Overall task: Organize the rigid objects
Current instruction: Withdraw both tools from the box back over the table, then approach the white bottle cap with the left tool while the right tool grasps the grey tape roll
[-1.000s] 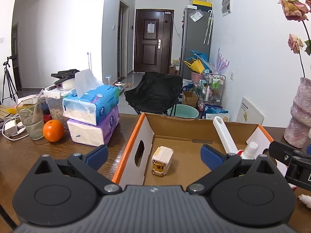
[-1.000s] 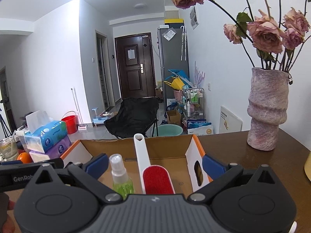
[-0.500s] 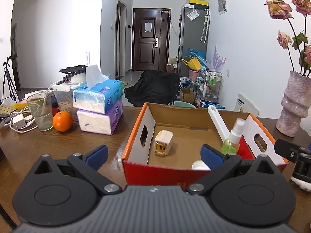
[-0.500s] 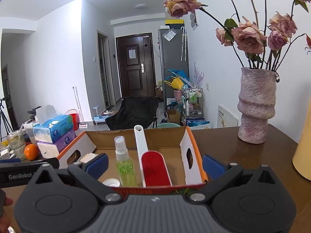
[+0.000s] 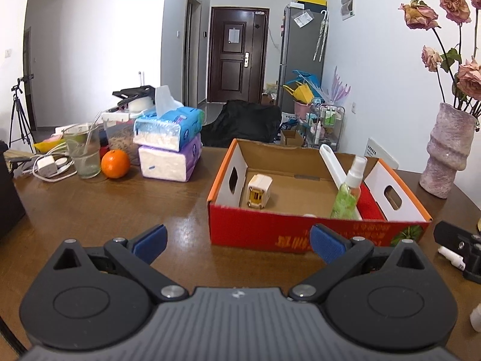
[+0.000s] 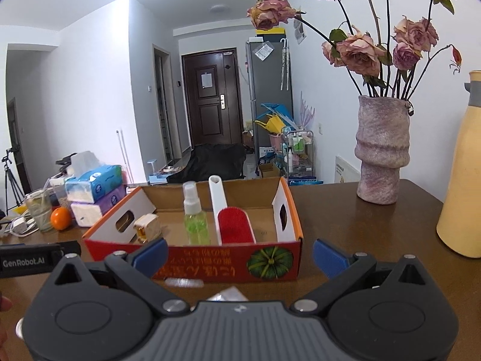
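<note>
Your left gripper (image 5: 237,242) and right gripper (image 6: 239,255) both stand spread wide and empty, low in their frames, short of the cardboard box (image 6: 228,261). Mid-frame, the box already holds a spray bottle (image 6: 195,221), a lint brush (image 6: 236,228) and a small white-and-yellow gadget (image 5: 259,191). A small white item (image 5: 451,255) lies on the table (image 5: 135,210) at the lower right edge, seemingly left to collect.

- The cardboard box (image 6: 224,260), red outside with orange rims, stands open ahead of the right gripper (image 6: 240,254).
- Inside, a green spray bottle (image 6: 196,221) stands upright, left of the red lint brush (image 6: 233,225) with its white handle leaning on the far wall.
- A small cream toy (image 6: 146,227) sits at the left wall.
</note>
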Demonstrator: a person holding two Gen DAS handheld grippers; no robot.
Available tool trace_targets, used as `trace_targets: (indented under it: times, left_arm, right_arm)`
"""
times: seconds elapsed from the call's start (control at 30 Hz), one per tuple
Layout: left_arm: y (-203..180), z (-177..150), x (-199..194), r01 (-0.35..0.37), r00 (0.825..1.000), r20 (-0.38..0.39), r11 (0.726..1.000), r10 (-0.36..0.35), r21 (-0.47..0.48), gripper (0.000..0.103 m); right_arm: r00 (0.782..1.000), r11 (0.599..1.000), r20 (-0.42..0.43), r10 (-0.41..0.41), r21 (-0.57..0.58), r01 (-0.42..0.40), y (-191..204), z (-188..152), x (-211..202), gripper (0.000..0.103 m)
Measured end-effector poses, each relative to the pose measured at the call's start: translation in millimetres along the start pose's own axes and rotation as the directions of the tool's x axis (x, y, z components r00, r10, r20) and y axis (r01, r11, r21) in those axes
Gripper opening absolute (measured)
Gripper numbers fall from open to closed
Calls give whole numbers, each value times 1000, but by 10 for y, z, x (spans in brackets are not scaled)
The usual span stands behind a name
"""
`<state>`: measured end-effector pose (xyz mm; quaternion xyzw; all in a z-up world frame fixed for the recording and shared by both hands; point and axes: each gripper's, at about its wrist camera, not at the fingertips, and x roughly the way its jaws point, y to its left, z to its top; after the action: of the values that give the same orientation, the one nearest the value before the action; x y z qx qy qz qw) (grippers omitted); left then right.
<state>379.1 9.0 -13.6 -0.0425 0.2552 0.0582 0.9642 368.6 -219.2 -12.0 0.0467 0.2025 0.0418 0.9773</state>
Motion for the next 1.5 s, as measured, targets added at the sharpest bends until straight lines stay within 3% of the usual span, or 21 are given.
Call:
trace_targets:
  times: [0.5, 0.93, 1.5]
  left_arm:
    - [121, -320, -528, 6, 1000, -7, 1000, -6, -2, 103]
    - [399, -609, -832, -41, 999, -27, 999, 41, -24, 103]
    - [742, -819, -1037, -80, 996, -34, 995, 78, -60, 103]
  right_arm:
    - [1000, 999, -20, -13, -35, 13, -53, -348, -546, 103]
    - [996, 998, -70, -64, -21, 63, -253, -675, -881, 103]
    - [992, 994, -65, -107, -11, 107, -414, -906, -1222, 103]
